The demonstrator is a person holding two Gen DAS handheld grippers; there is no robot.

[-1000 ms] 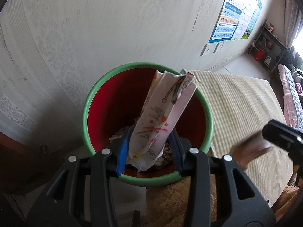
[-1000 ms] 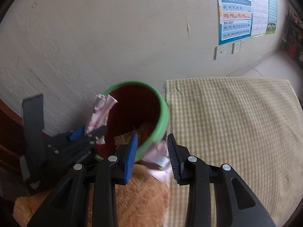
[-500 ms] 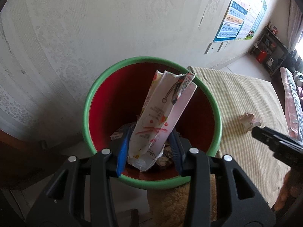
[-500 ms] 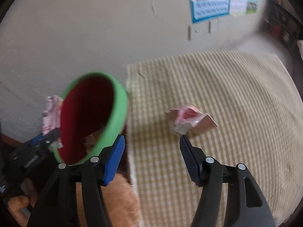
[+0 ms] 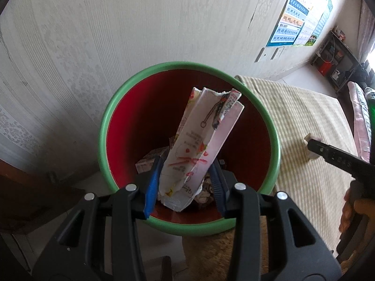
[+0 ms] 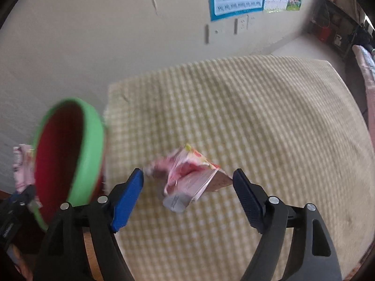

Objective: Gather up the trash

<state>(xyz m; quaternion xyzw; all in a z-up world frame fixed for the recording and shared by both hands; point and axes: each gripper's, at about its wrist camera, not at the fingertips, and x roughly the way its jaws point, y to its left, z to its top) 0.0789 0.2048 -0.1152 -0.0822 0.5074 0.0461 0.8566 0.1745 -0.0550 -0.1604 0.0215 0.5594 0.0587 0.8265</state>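
Round red plastic bin with green rim (image 5: 106,138) as landmark, standing just beside the near corner of the yellow-checked woven mat (image 6: 257,117); crumpled scraps already at its bottom (image 5: 150,159), so collection judged partly done. Flattened white printed carton with red markings (image 5: 199,145) clamped upright between the pads of the left gripper (image 5: 185,187), directly above the bin's mouth and not yet dropped. Crumpled pink-and-white foil wrapper (image 6: 187,178) lying on the mat to the right of the bin, well clear of its rim; judged the next piece to gather, with no other loose trash visible on the mat. Right gripper (image 6: 187,187) angled steeply down over the wrapper, jaws opening and straddling it, pads not pressing on it; view blurred. Left gripper likewise tilted down, aimed into the bin. Part of a hand (image 5: 351,206) visible at the right-hand tool's grip, right of the bin.
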